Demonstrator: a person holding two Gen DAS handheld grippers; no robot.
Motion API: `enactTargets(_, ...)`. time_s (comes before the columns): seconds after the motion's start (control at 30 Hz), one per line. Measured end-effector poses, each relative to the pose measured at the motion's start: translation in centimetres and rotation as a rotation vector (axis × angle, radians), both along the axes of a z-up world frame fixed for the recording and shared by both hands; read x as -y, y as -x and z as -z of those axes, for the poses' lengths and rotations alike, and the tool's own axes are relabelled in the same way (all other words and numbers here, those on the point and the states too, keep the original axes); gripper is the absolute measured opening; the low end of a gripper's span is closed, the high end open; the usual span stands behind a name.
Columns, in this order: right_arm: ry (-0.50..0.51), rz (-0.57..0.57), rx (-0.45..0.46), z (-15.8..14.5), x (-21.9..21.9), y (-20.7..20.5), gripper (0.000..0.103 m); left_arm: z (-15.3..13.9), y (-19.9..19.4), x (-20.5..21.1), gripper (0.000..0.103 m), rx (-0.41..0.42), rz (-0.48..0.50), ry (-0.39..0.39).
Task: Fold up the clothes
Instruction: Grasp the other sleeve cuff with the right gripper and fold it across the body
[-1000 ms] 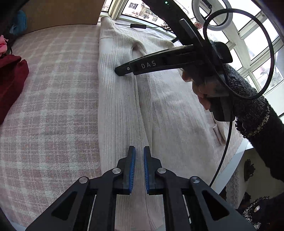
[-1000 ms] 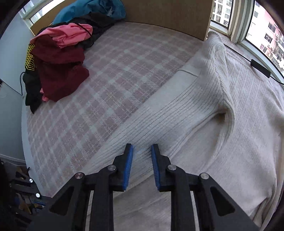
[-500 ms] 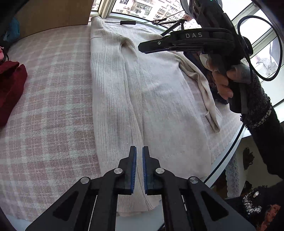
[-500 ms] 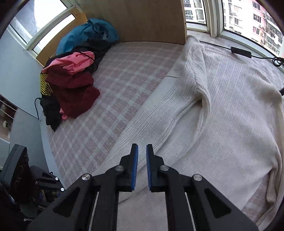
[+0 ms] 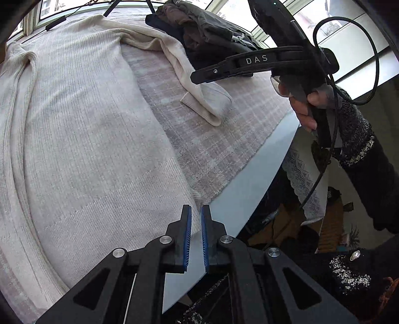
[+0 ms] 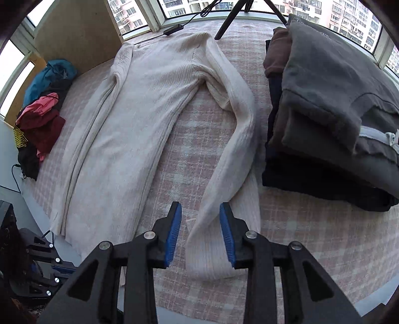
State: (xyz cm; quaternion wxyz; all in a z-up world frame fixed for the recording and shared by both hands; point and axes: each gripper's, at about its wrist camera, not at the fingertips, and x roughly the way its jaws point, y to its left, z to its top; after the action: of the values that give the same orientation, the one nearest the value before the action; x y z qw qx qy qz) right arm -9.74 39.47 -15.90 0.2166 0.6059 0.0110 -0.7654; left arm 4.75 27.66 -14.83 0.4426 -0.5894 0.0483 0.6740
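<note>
Overall: a cream ribbed knit sweater [image 6: 129,129] lay flat on a pink plaid cloth [image 6: 311,236] that covered the work surface.
Sweater position: collar toward the windows [image 6: 139,12], hem toward the near edge (the left-hand sleeve was folded in along the body).
Sleeve: the other sleeve [image 6: 232,139] ran out from the shoulder, bent, and came down toward the near edge, its cuff end lying on the plaid cloth apart from the body.
Right gripper [image 6: 200,231]: jaws had just been opening and stood apart, one on either side of the sleeve's cuff end; neither blue pad [image 6: 172,231] was seen pressing the knit, so nothing was gripped.
Left gripper [image 5: 196,236]: jaws almost together with a thin gap and nothing between them; it hung over the sweater's hem corner at the near edge of the cloth.
Right hand [image 5: 304,104]: seen from the left wrist camera, wrapped round its gripper's handle above the cuff, in a dark speckled knit sleeve.
Folded stack [image 6: 331,112]: grey, brown and dark garments piled at the right of the cloth, just beside the sleeve.
Unfolded heap [image 6: 42,117]: blue, pink, maroon and black clothes at the far left.
</note>
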Motion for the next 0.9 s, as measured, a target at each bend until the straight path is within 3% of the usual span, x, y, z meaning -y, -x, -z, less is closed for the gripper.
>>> enactTargets(0.1,-0.006,-0.040,-0.009,1.2,1.2,-1.7,0.032,0.8,-0.6,-1.2,0.009,-0.003,0.013,0.054)
enactTargets(0.17,-0.009,-0.047,-0.029,1.5,1.7,-2.0,0.032,0.6,-0.8,-2.1,0.010,-0.001,0.026,0.044)
enactTargets(0.23,0.016,-0.040,-0.044,1.3,1.5,-1.3,0.031,0.3,-1.2,-3.2,0.010,-0.036,0.042,0.061)
enactTargets(0.33,-0.014,-0.055,-0.087,0.5,2.0,-0.6,0.031,1.2,-1.0,-4.8,0.010,-0.078,0.039,0.148)
enactTargets(0.47,-0.005,-0.081,-0.118,-0.6,2.7,-0.6,0.032,2.2,-0.2,-4.9,0.009,-0.066,0.003,0.198)
enactTargets(0.63,0.010,-0.078,-0.114,-0.7,2.6,-0.9,0.032,2.3,-0.6,-4.7,0.009,-0.091,0.008,0.205)
enactTargets(0.77,-0.007,-0.057,-0.105,-0.4,2.4,-0.9,0.032,2.3,-0.5,-4.2,0.000,-0.116,0.010,0.195)
enactTargets(0.9,0.011,0.003,-0.108,-0.8,1.1,-0.2,0.032,1.2,0.9,-1.3,0.000,-0.067,-0.068,0.108)
